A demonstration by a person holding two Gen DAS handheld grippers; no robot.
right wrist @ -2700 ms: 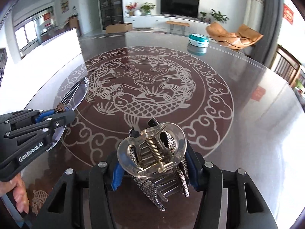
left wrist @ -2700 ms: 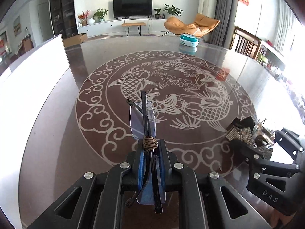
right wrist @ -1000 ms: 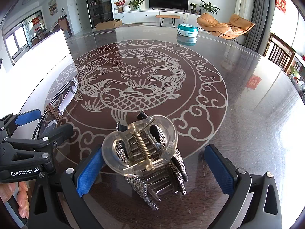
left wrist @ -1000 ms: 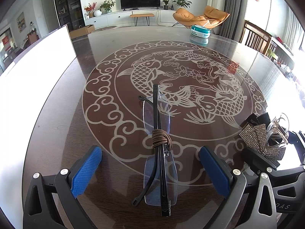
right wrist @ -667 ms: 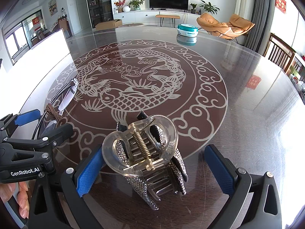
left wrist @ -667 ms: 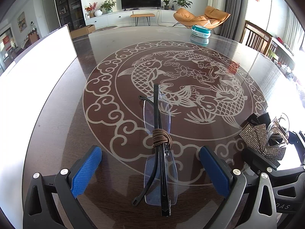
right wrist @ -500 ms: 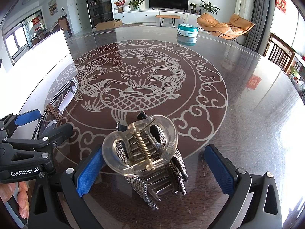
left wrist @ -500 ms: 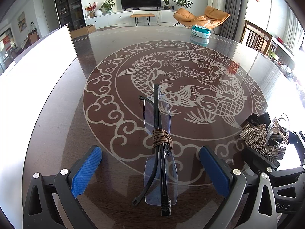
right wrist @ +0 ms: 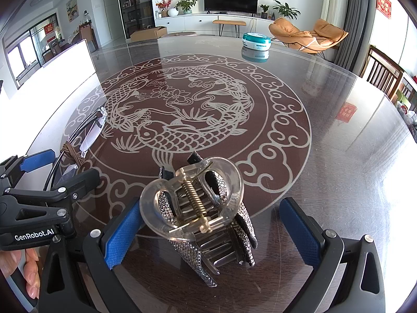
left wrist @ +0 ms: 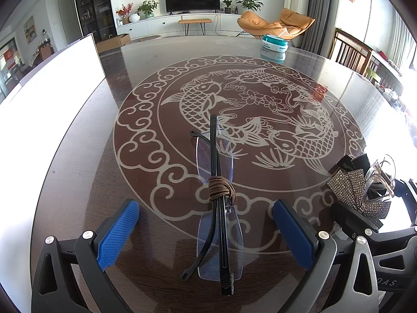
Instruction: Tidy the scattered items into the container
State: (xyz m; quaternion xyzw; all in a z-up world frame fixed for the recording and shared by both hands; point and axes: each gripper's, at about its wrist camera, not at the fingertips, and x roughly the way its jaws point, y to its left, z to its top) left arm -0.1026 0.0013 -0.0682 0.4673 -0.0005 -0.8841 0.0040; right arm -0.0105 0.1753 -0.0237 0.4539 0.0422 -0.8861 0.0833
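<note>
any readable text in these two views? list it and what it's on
"GenRobot.AI": on the body of the left tongs, seen in the right wrist view.
"DAS": on the body of the right tongs, low right in the left wrist view; possibly cut off.
Red wall hanging and its red reflection on the table: characters too blurred to read.

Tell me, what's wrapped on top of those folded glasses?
A brown hair tie is looped around the middle of the glasses. The bridge beneath it is covered, so it cannot be seen.

Bare tabletop (right wrist: 325,156) ahead; obstacles only glasses (left wrist: 217,208), hair clip (right wrist: 198,208), far teal box (right wrist: 256,41).
</note>
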